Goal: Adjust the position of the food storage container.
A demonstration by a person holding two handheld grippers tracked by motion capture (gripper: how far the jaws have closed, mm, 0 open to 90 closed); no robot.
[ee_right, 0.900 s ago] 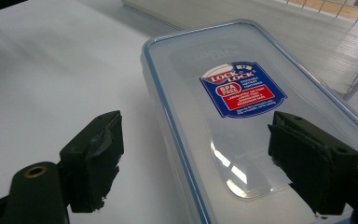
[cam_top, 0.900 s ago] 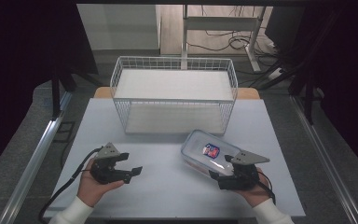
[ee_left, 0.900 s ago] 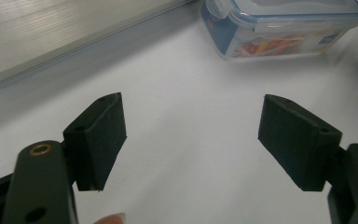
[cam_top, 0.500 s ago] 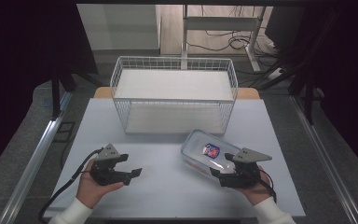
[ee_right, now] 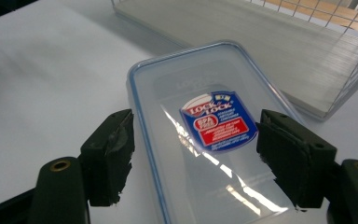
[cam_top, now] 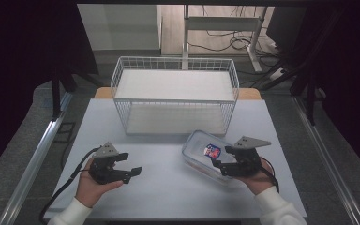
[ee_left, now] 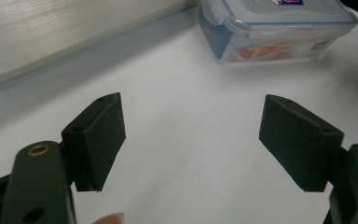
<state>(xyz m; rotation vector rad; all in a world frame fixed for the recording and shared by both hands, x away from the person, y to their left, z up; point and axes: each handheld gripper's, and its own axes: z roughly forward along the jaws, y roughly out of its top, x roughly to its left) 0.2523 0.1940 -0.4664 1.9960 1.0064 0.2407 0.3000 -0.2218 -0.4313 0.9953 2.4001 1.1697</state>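
Looks like the right gripper (ee_right: 193, 158) is lining up, jaws spread wide over the plastic container (cam_top: 206, 154) just before the wire basket (cam_top: 176, 96), gripping nothing; closing comes next. Left gripper (ee_left: 191, 140) is idling wide open.

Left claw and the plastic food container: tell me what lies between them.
Nothing but bare white table. The left gripper view shows the open left claw facing the lidded container across empty tabletop.

Right gripper (ee_right: 193, 161) jaws spread wide over clear lidded container (ee_right: 205, 154), wire basket (ee_right: 307, 51) beyond, white table (ee_right: 51, 79)
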